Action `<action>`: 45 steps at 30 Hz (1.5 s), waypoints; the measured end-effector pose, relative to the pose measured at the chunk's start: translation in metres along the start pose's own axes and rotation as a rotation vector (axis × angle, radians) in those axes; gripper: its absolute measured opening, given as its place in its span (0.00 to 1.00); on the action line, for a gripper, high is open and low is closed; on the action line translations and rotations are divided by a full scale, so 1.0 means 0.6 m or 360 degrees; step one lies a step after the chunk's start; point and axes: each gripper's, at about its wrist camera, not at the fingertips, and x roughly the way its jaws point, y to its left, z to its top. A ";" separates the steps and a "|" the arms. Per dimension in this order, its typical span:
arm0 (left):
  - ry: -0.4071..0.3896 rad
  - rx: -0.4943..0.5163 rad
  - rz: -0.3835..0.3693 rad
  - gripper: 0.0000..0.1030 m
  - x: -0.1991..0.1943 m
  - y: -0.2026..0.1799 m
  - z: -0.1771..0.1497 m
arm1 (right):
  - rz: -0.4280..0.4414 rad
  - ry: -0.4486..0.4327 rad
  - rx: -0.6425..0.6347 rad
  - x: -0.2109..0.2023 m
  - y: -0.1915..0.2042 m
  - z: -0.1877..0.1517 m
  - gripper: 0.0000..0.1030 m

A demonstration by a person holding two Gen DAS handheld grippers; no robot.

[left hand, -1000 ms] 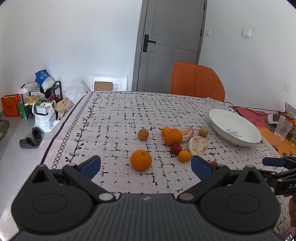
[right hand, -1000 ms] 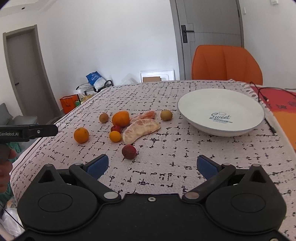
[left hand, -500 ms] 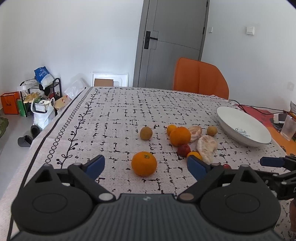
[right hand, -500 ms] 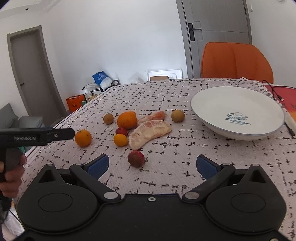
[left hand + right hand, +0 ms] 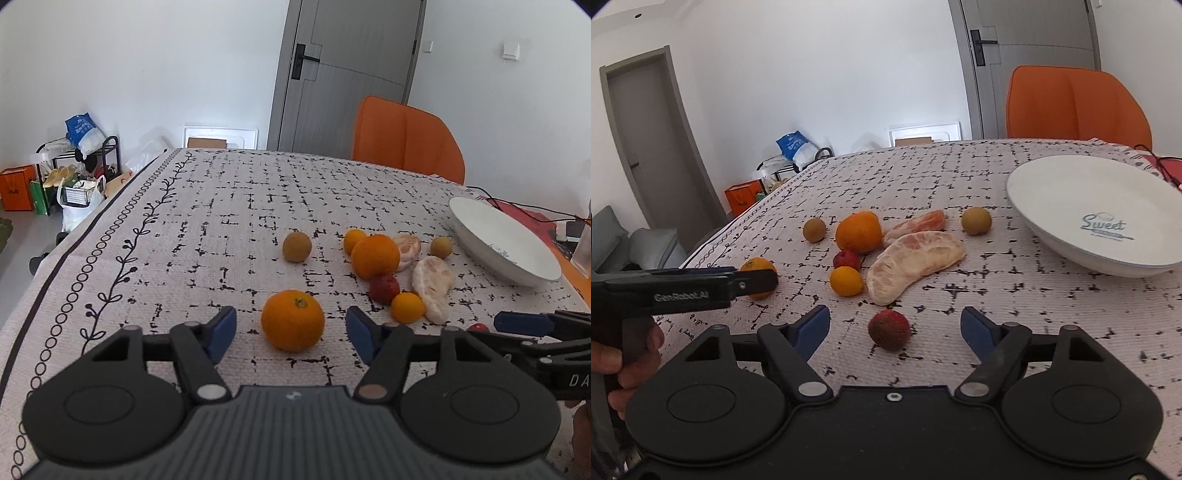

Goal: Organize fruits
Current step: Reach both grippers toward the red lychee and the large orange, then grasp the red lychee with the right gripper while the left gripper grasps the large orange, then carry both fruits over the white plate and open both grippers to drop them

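Note:
An orange (image 5: 293,319) lies on the patterned tablecloth between the blue pads of my left gripper (image 5: 291,334), whose jaws are closing; gaps still show on both sides of the fruit. A dark red lychee (image 5: 889,329) sits between the pads of my right gripper (image 5: 894,330), also closing, with wide gaps either side. Further back lie a bigger orange (image 5: 375,255), two peeled pomelo pieces (image 5: 914,260), small round brown fruits (image 5: 297,246), a small orange fruit (image 5: 846,280) and another red one (image 5: 847,259). The white bowl (image 5: 1071,192) stands empty at the right.
An orange chair (image 5: 406,142) stands behind the table's far edge, before a grey door (image 5: 343,70). Cables (image 5: 517,206) and a clear cup (image 5: 583,251) lie right of the bowl. Bags and a rack (image 5: 74,173) crowd the floor at the left. A hand (image 5: 624,365) holds the left gripper.
Both grippers have moved forward and down toward the fruit, and their jaws have narrowed. The orange now sits between the left pads, the lychee between the right pads.

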 end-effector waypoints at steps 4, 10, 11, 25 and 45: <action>0.0029 -0.0009 -0.0010 0.36 0.010 0.000 0.000 | 0.0020 0.0018 -0.0023 0.013 0.012 0.001 0.67; -0.0005 0.0012 -0.0023 0.35 0.002 -0.009 -0.002 | -0.0020 0.0011 -0.0051 0.019 0.015 0.000 0.23; -0.0016 0.0017 -0.0029 0.35 -0.001 -0.012 -0.002 | -0.0001 0.0011 -0.0028 0.018 0.011 0.001 0.23; -0.0095 0.0115 -0.0116 0.35 -0.022 -0.074 0.022 | -0.0017 -0.0155 0.0010 -0.033 -0.023 0.016 0.22; -0.0164 0.0290 -0.0200 0.35 -0.004 -0.187 0.063 | -0.0088 -0.0348 0.0124 -0.083 -0.112 0.032 0.22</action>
